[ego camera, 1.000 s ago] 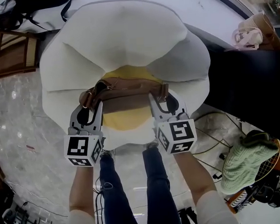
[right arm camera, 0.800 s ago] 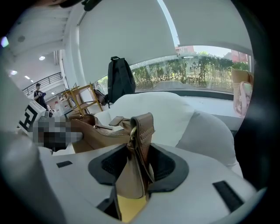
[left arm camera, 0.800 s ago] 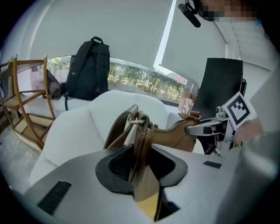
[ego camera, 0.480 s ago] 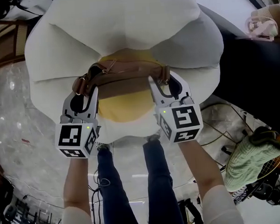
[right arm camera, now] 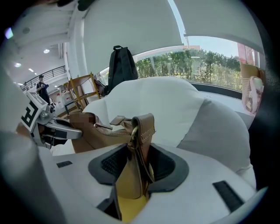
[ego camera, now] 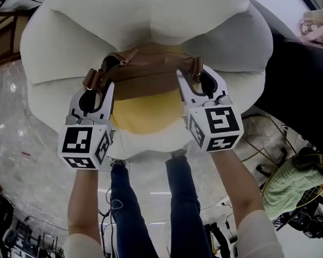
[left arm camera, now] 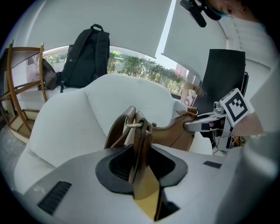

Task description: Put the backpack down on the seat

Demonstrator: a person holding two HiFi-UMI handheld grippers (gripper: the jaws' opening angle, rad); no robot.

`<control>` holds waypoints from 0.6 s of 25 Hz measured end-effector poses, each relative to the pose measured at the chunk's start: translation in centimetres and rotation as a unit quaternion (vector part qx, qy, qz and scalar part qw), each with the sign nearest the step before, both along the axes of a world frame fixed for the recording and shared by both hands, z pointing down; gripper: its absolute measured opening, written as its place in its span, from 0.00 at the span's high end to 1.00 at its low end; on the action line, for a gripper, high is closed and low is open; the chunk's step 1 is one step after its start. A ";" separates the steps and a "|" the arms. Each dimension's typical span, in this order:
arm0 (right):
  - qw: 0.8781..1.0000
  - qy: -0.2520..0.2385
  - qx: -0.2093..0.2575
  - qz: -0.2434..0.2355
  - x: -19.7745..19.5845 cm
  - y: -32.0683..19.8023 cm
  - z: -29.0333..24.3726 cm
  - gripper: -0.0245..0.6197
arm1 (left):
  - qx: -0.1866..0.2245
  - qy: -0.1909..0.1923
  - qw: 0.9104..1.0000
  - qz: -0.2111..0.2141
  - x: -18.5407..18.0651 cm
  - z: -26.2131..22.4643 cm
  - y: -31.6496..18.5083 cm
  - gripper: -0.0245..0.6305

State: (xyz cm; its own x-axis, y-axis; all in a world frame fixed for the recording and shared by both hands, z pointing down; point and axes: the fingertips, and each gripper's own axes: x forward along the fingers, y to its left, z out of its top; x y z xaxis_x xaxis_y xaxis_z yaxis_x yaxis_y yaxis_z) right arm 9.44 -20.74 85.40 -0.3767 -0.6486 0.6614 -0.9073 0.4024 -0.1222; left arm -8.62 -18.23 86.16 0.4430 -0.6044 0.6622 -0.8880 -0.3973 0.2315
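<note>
A brown leather backpack (ego camera: pixel 148 72) hangs between my two grippers over the white petal-shaped seat (ego camera: pixel 145 19), at the far edge of its yellow cushion (ego camera: pixel 147 113). My left gripper (ego camera: pixel 97 85) is shut on the strap end with the metal ring (left arm camera: pixel 133 124) at the bag's left. At the bag's right end, my right gripper (ego camera: pixel 193 71) is shut on the other strap tab (right arm camera: pixel 142 127). The left gripper view shows the bag's body (left arm camera: pixel 168 133) stretching across to the right gripper (left arm camera: pixel 216 122). Whether the bag's bottom touches the cushion is hidden.
A black backpack (left arm camera: pixel 87 57) leans behind the seat's back, beside a wooden chair (left arm camera: pixel 22 87). On the marble floor at the right lie a green knitted thing on a racket (ego camera: pixel 294 181) and cables (ego camera: pixel 260 158). A dark panel (ego camera: pixel 300 91) stands right of the seat.
Both grippers have carried the backpack farther over the seat, towards its back; more of the yellow cushion now shows in front of the bag. Both grips are unchanged.
</note>
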 end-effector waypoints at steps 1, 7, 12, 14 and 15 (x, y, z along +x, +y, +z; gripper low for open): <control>1.000 0.000 0.001 -0.002 -0.1 -0.2 0.1 0.69 | -0.001 0.000 1.000 -0.001 -0.1 0.1 -0.2 0.80; 1.000 0.005 0.002 -0.006 0.0 -1.2 0.9 0.69 | -0.005 -0.001 1.000 -0.003 -0.1 0.7 -0.9 0.80; 1.000 0.009 0.006 -0.012 -0.4 -2.4 1.7 0.69 | -0.010 0.001 1.000 -0.011 -0.4 1.5 -1.7 0.80; 1.000 0.011 0.007 -0.013 -0.4 -2.8 2.0 0.69 | -0.012 0.002 1.000 -0.011 -0.5 1.8 -2.1 0.80; 1.000 0.012 0.008 -0.013 -0.4 -3.0 2.1 0.69 | -0.013 0.002 1.000 -0.011 -0.5 1.9 -2.3 0.80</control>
State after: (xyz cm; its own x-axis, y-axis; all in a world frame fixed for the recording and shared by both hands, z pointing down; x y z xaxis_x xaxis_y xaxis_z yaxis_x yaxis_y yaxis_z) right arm 9.00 -23.77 87.50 -0.3782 -0.6485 0.6606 -0.8987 0.4283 -0.0942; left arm -9.12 -20.58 88.08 0.4324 -0.5964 0.6763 -0.8957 -0.3706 0.2459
